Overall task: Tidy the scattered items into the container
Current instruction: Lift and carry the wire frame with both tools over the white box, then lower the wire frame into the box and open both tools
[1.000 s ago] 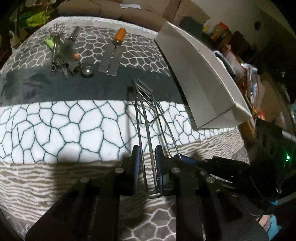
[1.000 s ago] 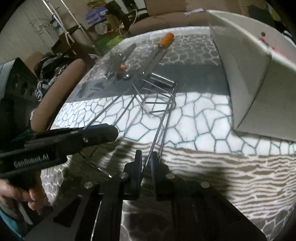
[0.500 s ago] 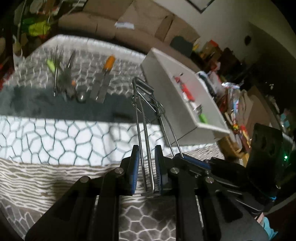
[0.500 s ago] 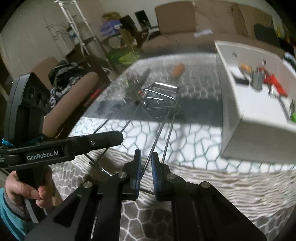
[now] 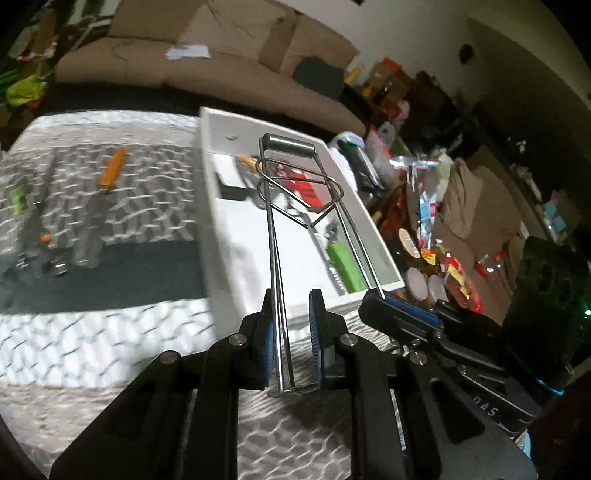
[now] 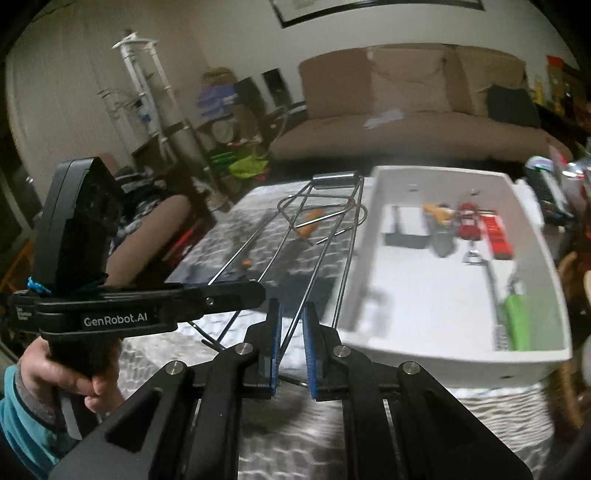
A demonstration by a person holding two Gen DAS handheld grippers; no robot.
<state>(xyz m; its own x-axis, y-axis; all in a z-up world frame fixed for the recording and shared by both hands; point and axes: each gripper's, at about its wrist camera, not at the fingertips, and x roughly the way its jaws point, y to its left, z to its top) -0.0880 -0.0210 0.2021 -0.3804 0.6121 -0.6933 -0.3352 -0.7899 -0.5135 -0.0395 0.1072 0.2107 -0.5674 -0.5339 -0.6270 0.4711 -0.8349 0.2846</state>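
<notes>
blurry: cloth pattern and far tools (image 5: pixel 110 170) smearing
rack (image 5: pixel 275 236): long axis pointing away, toward bin (image 6: pixel 436 295)
left gripper (image 5: pixel 291 343), right gripper (image 6: pixel 291 343): both clamping rack wires

A wire rack (image 5: pixel 295 192) of thin steel rods hangs tilted over the open white container (image 6: pixel 436 306), which already holds red, orange and green items.

Bkgd clutter, dim living rm.
Brown sofa (image 6: pixel 413 107) along far wall w/ white paper (image 6: pixel 384 118) on seat & dark cushion (image 6: pixel 511 101) at its right end. White tiered stand (image 6: pixel 146 88) in left corner; lime-green fabric (image 6: pixel 245 166) on floor nr it. Framed pic (image 6: pixel 369 9) up on wall. Snack packets & jars (image 5: pixel 439 258) piled right of the surface, blurred.
</notes>
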